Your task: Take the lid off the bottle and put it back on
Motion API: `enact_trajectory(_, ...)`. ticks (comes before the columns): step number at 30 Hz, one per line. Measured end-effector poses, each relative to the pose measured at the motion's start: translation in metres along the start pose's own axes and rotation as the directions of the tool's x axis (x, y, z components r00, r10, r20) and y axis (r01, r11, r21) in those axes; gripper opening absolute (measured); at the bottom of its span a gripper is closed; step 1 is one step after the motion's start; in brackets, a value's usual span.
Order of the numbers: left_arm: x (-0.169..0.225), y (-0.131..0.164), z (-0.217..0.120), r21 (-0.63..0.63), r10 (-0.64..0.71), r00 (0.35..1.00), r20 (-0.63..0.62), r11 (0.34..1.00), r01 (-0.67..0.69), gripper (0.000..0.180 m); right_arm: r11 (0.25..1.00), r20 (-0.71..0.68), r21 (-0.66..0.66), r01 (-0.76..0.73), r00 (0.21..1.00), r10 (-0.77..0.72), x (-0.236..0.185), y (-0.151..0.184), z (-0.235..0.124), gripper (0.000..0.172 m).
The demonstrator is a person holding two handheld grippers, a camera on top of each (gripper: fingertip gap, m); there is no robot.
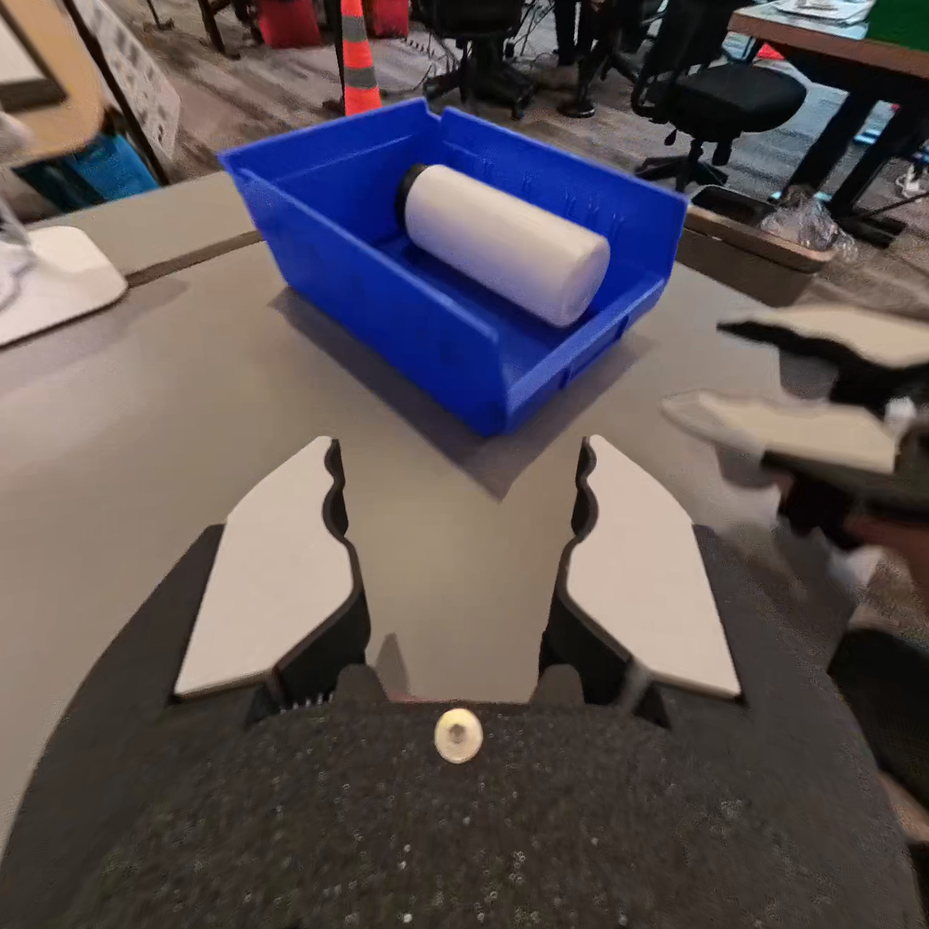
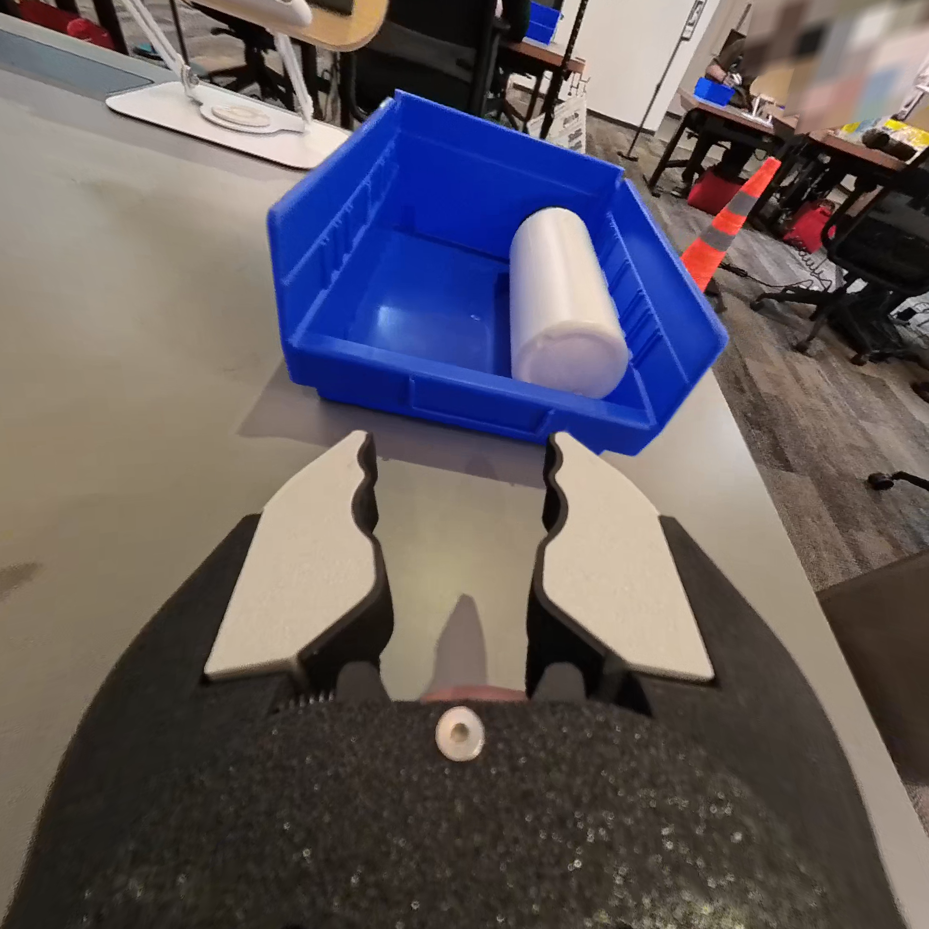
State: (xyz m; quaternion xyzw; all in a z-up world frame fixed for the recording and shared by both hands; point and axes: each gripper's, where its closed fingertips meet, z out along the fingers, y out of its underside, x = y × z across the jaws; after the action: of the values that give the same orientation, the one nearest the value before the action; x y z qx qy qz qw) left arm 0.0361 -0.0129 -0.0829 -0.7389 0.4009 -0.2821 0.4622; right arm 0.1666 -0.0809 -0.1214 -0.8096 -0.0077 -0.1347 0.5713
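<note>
Your bottle [image 1: 502, 241] lies on its side in the blue bin [image 1: 382, 321], not upright, and that is what the coming reach turns on. Its long axis runs along the bin's length, close to the bin's right-hand wall as your right gripper [image 2: 460, 447] sees it. The flat white base points back toward you and the dark lid [image 1: 408, 186] points away, toward the bin's tall back wall.

Both grippers are spread wide with nothing between their fingers; only bare grey table [image 1: 151, 402] shows in each gap. The left gripper [image 1: 460, 447] hovers short of the bin's near corner, with the bottle ahead and slightly right. The right gripper faces the bin's low front lip, the bottle's base ahead and off to its right.

The right gripper looks to me the nearer to the bottle's base, though motion blur in the left wrist view makes that hard to be sure of. The lid is the far end for both, so you will likely have to take the body across its width first and lift it clear of the bin before the cap is reachable.
</note>
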Motion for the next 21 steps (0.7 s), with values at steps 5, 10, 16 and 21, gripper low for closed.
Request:
enact_trajectory(5, 0.032, -0.019, 0.076, -0.031, -0.096, 0.995, 0.036, 0.995, 0.097, 0.085, 0.998, -0.019, -0.032, -0.055, 0.998, 0.055, 0.013, 0.011, 0.0, 0.065)
enact_trajectory(10, -0.007, -0.013, 0.103, -0.026, -0.164, 0.965, 0.202, 0.985, 0.173, 0.034, 0.997, -0.031, -0.039, -0.06, 0.998, 0.058, 0.017, 0.014, -0.002, 0.068)
enact_trajectory(16, -0.061, -0.002, 0.075, 0.015, -0.274, 0.911, 0.308, 0.959, 0.283, 0.003, 0.979, -0.108, -0.102, -0.177, 0.98, 0.166, 0.02, 0.018, 0.005, 0.077)
enact_trajectory(21, -0.063, 0.007, 0.052, 0.029, -0.258, 0.921, 0.292, 0.965, 0.261, 0.004, 0.972, -0.164, -0.11, -0.21, 0.968, 0.191, 0.014, 0.013, 0.021, 0.069)
